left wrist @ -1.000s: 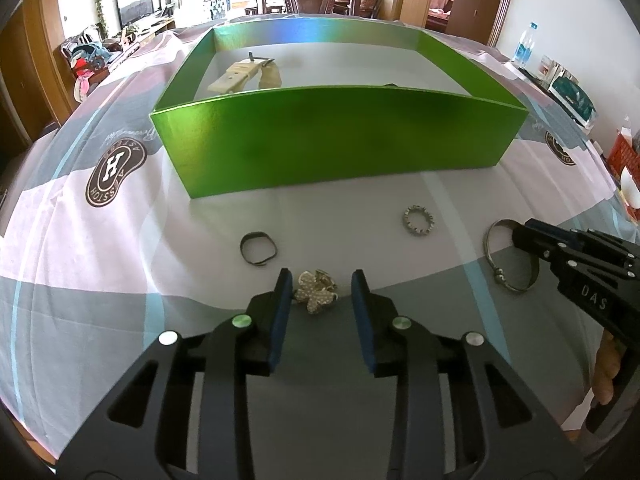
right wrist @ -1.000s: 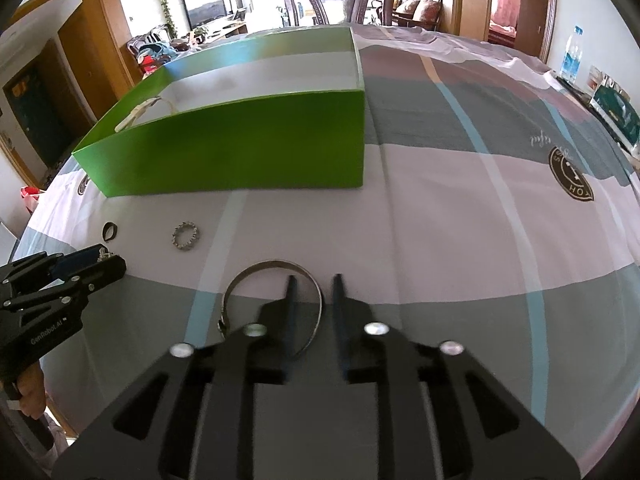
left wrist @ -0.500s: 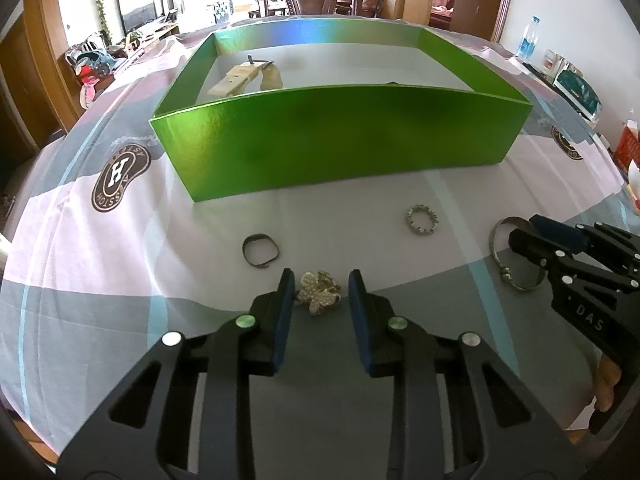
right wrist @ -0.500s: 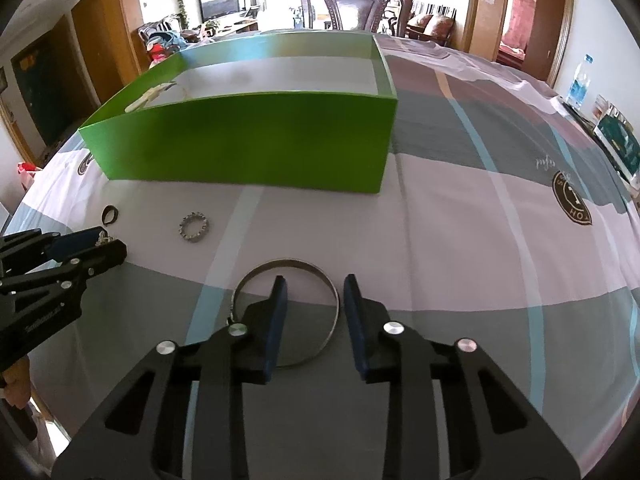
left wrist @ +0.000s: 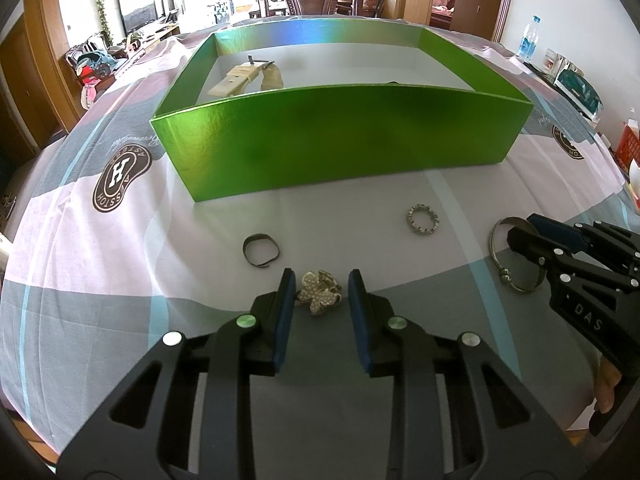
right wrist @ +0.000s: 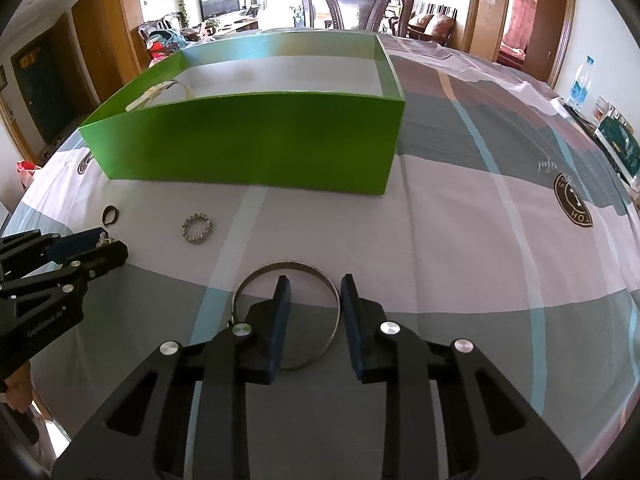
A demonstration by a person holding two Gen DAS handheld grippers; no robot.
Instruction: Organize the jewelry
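A pearly flower brooch [left wrist: 318, 298] lies on the tablecloth between the blue pads of my left gripper [left wrist: 320, 282]. The jaws stand slightly apart from it, so the gripper is open. My right gripper [right wrist: 315, 282] is open over a silver bangle [right wrist: 288, 266], one finger inside the hoop and the other outside its right rim. Each gripper shows in the other's view: the right gripper [left wrist: 524, 230] over the bangle [left wrist: 520, 289], the left gripper [right wrist: 110, 244] at the far left. A dark ring [left wrist: 260, 250] and a studded ring [left wrist: 422, 219] lie loose before the green box [left wrist: 340, 140].
The green box [right wrist: 248, 140] is open-topped and holds a beige strap [left wrist: 244, 78] at its back left. A carved chair [right wrist: 356, 4] stands beyond the table. A water bottle [left wrist: 530, 38] and small boxes sit at the right edge. The cloth drops away at the near sides.
The left jaws have narrowed a little around the brooch. The right gripper has shifted slightly over the bangle. None of the jewellery has moved.
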